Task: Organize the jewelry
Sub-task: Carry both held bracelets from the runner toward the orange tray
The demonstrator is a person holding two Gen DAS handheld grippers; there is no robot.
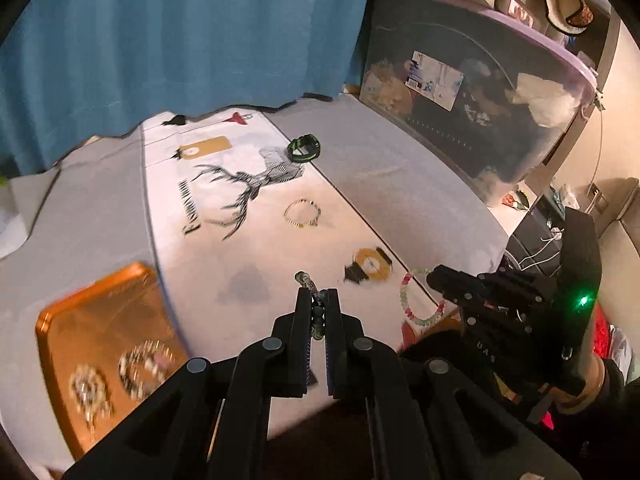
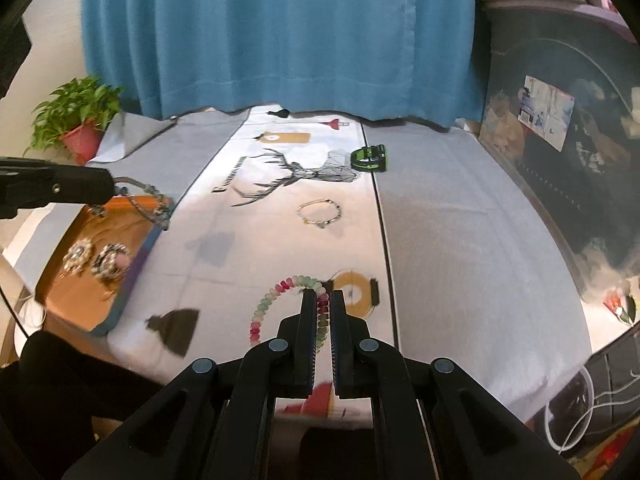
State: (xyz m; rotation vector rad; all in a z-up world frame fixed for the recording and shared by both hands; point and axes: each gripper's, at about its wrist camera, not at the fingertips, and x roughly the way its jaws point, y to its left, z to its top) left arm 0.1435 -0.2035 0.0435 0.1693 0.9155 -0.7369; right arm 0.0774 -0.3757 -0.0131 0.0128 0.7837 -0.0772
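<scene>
My left gripper point(image 1: 317, 291) is shut on a dark green bead bracelet point(image 1: 319, 312), one end of which pokes out past the tips. In the right wrist view the left gripper point(image 2: 107, 189) holds that bracelet point(image 2: 150, 202) dangling over the far corner of the orange tray point(image 2: 72, 296). My right gripper point(image 2: 321, 294) is shut on a pastel pink-and-green bead bracelet point(image 2: 266, 306), lifted off the printed cloth. From the left wrist view the right gripper point(image 1: 434, 278) and its pastel bracelet point(image 1: 406, 300) sit to the right. Two sparkly pieces point(image 1: 144, 364) lie in the orange tray point(image 1: 100, 304).
On the cloth lie a thin yellow bead bracelet point(image 2: 320, 212) and, beyond it, a green-and-black watch point(image 2: 370, 158). A blue curtain point(image 2: 280, 40) hangs behind the table. A large dark storage box point(image 2: 560, 140) stands at the right and a potted plant point(image 2: 76, 116) at the far left.
</scene>
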